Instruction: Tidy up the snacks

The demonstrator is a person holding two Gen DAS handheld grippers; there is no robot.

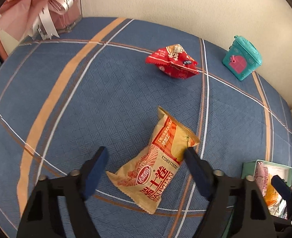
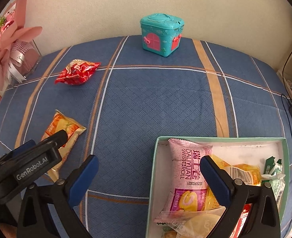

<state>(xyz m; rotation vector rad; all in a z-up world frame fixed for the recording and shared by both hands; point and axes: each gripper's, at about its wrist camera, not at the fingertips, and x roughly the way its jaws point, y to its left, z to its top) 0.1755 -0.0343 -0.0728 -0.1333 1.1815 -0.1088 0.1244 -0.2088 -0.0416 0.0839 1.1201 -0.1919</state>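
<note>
Between our left tool's [image 1: 146, 158] spread jaws lies the tan snack packet [image 1: 156, 166], its long axis slanting near-left to far-right; the right pad touches its edge, the left stands clear. Our right tool [image 2: 148, 170], also apart and empty, hovers at the green box [image 2: 284, 150], which holds several snacks. A red packet [image 1: 172, 61] waits farther off on the worktop [image 1: 116, 99].

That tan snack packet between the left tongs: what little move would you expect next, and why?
Probably closing the left tongs on the tan packet to lift it. It lies flat between the fingers, and only one finger seems to touch its edge. The box already holding snacks sits to the right.
</note>
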